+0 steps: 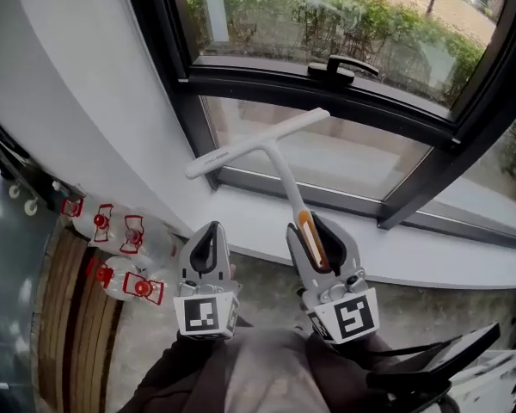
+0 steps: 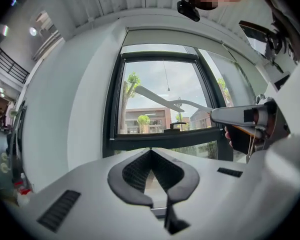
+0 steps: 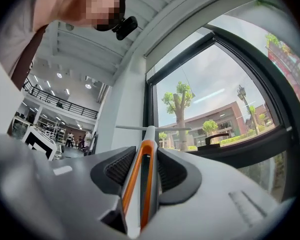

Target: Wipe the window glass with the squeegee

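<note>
a: where's the squeegee held?
b: clamped by its handle in the right tool, blade pointed ahead, near the lower window glass. left tool is seen closed, empty.

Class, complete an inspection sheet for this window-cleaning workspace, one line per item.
Surface: white sill below the window glass.
Job's things: white squeegee, blade by the lower pane; contact unclear.
Clutter: red-capped bottles on the floor, left.
Grippers: left gripper shut, empty; right gripper shut on the squeegee's grip.
Cables: nothing seen.
Surroundings: black frame, window handle, hedge outside.
</note>
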